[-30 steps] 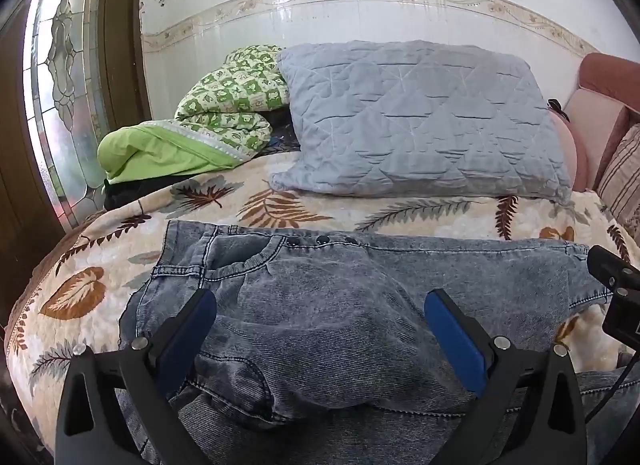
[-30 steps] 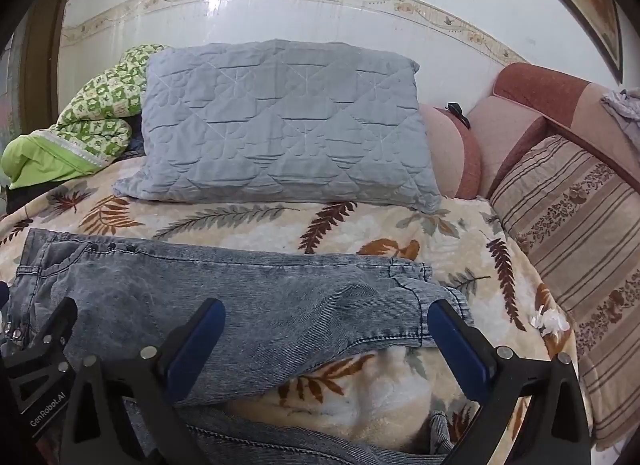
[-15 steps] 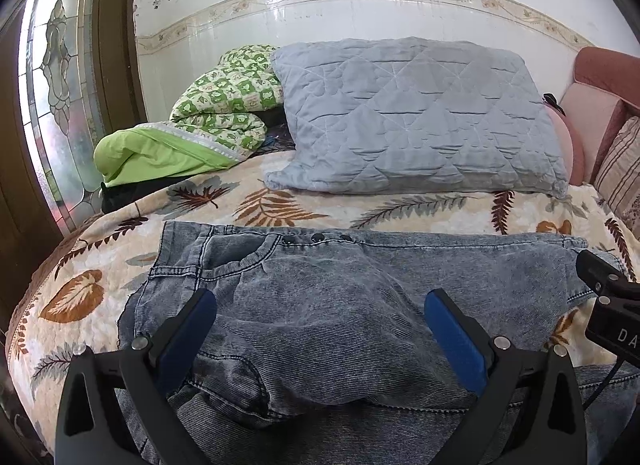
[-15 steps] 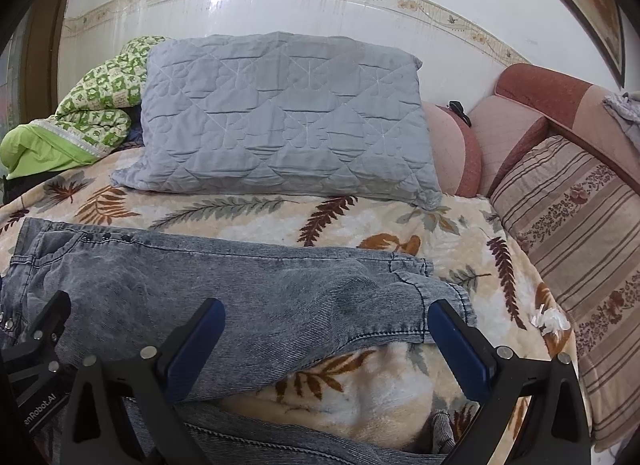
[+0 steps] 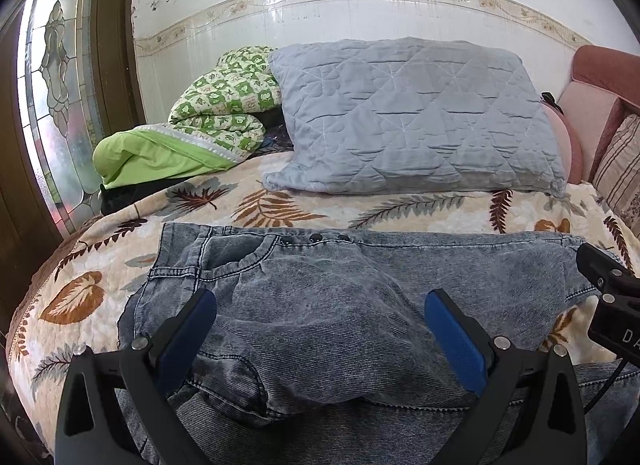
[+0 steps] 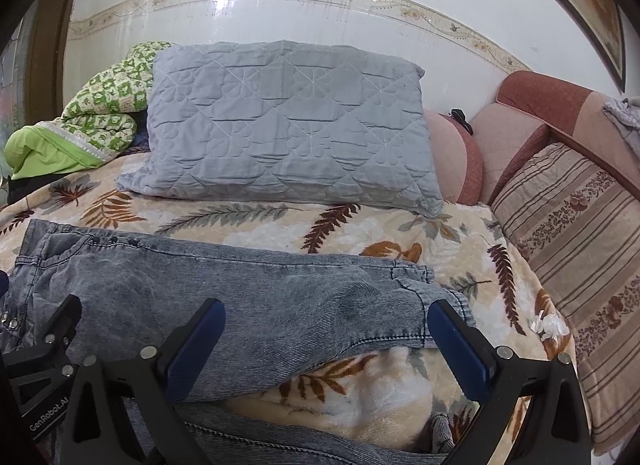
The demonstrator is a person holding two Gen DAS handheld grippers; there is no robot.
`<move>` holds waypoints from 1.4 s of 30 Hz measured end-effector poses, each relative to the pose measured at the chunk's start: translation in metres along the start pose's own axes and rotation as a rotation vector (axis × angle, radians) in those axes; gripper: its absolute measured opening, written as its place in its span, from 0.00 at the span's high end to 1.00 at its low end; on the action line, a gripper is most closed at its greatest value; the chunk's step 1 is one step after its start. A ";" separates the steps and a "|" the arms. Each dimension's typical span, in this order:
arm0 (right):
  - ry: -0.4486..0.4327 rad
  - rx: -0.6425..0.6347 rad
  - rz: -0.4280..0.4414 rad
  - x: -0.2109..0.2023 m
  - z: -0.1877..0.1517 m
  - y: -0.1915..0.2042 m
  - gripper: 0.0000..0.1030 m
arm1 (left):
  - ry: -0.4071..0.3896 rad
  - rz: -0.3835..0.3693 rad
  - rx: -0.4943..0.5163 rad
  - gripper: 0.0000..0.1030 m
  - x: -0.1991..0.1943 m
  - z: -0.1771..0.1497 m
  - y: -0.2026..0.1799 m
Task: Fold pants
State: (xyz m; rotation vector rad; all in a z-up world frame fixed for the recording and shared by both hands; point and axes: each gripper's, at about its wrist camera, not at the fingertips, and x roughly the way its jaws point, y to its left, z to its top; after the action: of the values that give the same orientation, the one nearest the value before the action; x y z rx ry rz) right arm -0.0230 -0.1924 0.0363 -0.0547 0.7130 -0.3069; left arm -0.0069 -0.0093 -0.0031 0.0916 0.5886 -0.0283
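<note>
Grey-blue denim pants (image 5: pixel 320 297) lie across the leaf-print bedspread (image 5: pixel 80 265), waistband at the left and one leg stretched right to its cuff (image 6: pixel 424 297). The other leg lies along the near edge (image 6: pixel 280 445). My left gripper (image 5: pixel 320 329) is open and empty, hovering over the hip area. My right gripper (image 6: pixel 326 333) is open and empty, above the leg near the cuff. The right gripper's body shows at the right edge of the left wrist view (image 5: pixel 612 305).
A grey quilted pillow (image 5: pixel 412 117) leans at the back. A green patterned quilt (image 5: pixel 200 129) is bundled at the back left. Pink cushions (image 6: pixel 520 137) and a striped cushion (image 6: pixel 580 249) line the right side. A small white scrap (image 6: pixel 550 325) lies near the striped cushion.
Both grippers have drawn back slightly toward me and risen a little; the pants have not moved, and both stay open.
</note>
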 end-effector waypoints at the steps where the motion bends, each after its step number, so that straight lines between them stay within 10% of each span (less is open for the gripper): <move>1: -0.002 -0.001 -0.001 -0.001 0.000 0.000 0.01 | 0.006 -0.008 -0.007 0.00 0.000 0.000 0.000; 32: -0.013 -0.046 -0.010 -0.001 -0.003 0.009 0.01 | 0.027 -0.010 -0.001 0.00 0.007 -0.005 -0.002; 42: 0.137 0.053 0.061 0.055 0.007 -0.037 0.01 | 0.133 0.037 -0.085 0.00 0.042 0.017 0.035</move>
State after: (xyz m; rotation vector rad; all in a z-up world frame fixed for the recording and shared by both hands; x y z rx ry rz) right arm 0.0116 -0.2440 0.0123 0.0385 0.8405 -0.2731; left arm 0.0394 0.0235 -0.0093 0.0220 0.7203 0.0385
